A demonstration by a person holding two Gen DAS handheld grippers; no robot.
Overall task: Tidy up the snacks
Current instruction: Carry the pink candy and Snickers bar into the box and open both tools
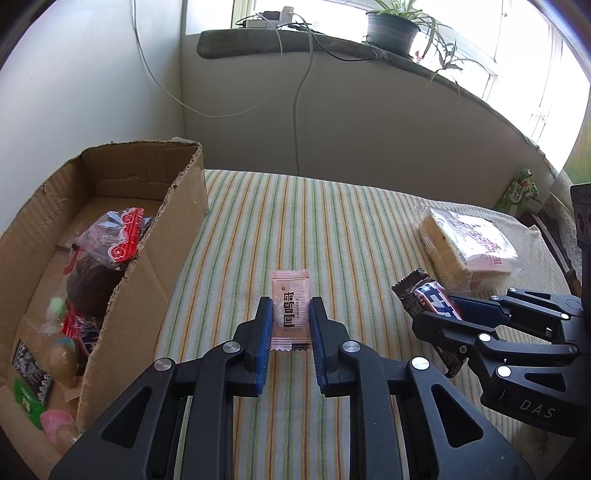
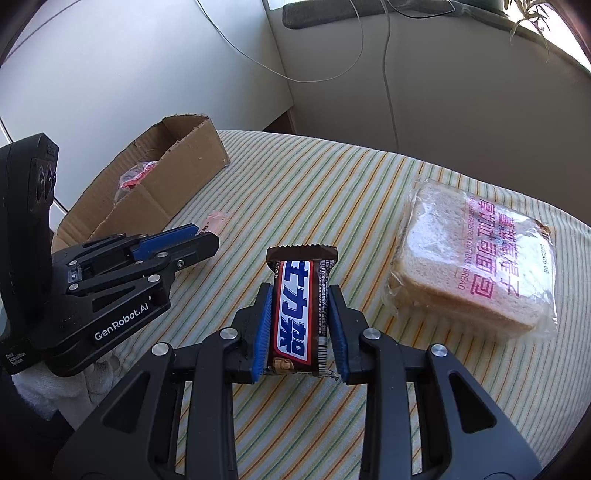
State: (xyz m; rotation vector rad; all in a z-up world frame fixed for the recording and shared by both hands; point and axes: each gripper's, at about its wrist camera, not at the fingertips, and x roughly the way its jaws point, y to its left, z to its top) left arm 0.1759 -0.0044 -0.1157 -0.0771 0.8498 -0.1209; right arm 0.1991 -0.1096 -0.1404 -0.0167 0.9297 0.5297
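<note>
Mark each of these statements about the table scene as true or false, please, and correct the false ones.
1. The left tool is closed on a pink candy packet. True.
2. The right tool holds the bagged bread. False: it is closed on a brown chocolate bar; the bagged bread lies apart on the striped cloth.
3. The cardboard box is empty. False: several wrapped snacks lie inside.
4. A potted plant stands on the window sill. True.
</note>
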